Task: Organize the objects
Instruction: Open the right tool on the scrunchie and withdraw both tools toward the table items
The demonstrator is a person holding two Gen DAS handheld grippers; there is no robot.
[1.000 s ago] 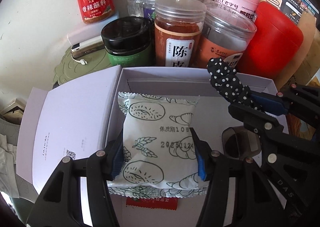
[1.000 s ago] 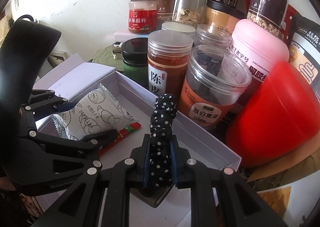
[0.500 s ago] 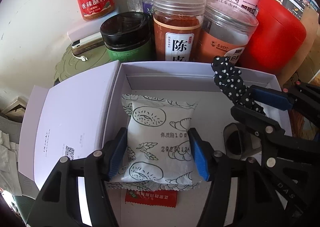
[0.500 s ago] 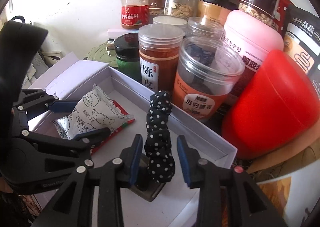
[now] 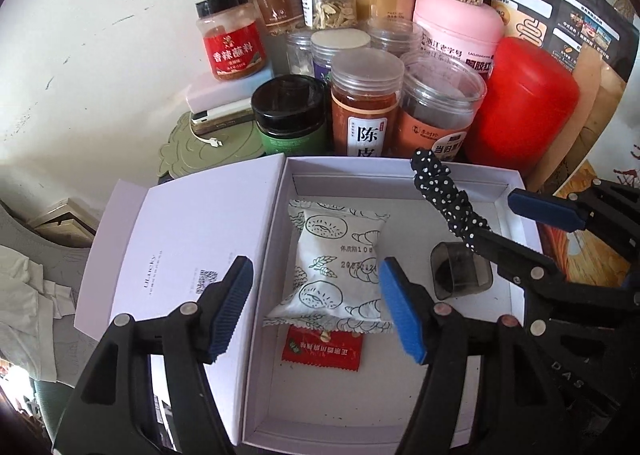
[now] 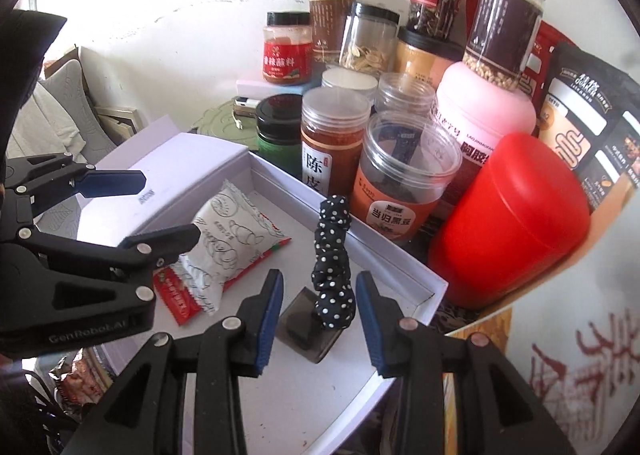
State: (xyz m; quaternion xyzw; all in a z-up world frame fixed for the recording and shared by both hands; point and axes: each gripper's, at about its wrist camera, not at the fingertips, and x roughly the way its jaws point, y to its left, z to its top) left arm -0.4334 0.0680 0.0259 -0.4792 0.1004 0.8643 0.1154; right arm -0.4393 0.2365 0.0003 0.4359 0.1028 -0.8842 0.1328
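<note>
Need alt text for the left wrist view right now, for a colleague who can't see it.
The left gripper, its jaws opening, sits above a white snack packet lying free in an open white box. A red sachet pokes out beneath the packet. At right, a polka-dot scrunchie leans over a smoky plastic cap; jars crowd behind.

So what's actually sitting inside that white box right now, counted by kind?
In the white box:
Snack packets: 2, the white pastry packet and the red sachet under it
Polka-dot scrunchie: 1
Small smoky plastic container: 1
Total: 4
</note>
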